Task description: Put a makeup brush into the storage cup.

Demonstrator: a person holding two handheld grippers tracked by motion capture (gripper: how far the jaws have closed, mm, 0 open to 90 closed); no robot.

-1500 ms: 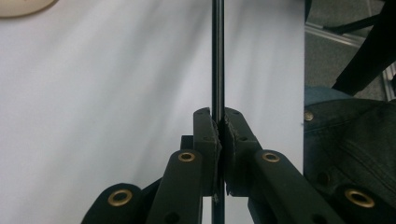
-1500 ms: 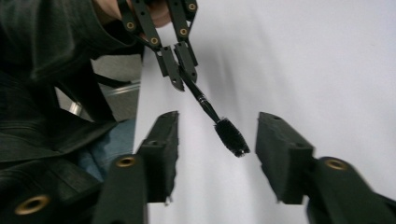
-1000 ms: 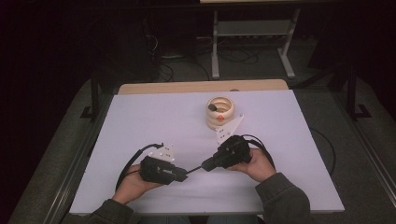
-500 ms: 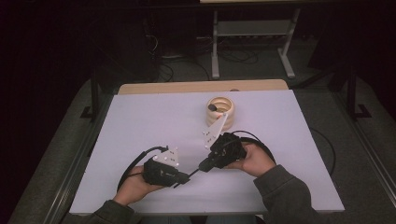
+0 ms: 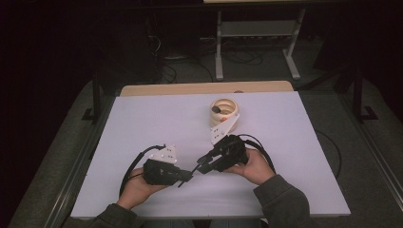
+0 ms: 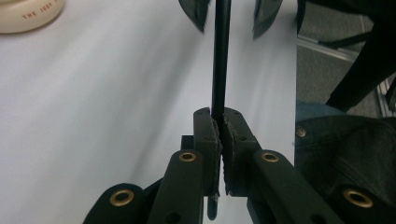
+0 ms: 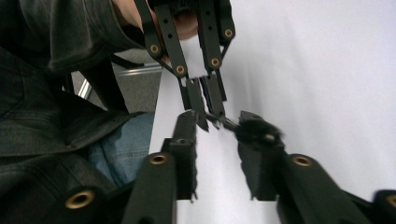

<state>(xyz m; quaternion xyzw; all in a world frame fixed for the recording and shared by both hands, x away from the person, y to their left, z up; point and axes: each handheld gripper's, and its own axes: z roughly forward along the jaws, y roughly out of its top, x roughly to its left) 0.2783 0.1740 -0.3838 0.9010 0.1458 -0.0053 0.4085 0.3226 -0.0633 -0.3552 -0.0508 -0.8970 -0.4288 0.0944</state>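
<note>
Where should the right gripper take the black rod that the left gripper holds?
On the free end of the rod, beyond the left gripper, which is shut on its near end. Come in end-on, facing it, jaws either side: the rod is thin and straight. The right gripper has just been opening there.

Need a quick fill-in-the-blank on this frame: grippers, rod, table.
The left gripper is ____ on the thin black rod.
The right gripper has its jaws ____, just opening.
The cream ring-shaped dish sits on the ____ table.

Missing: shut; apart; white
</note>
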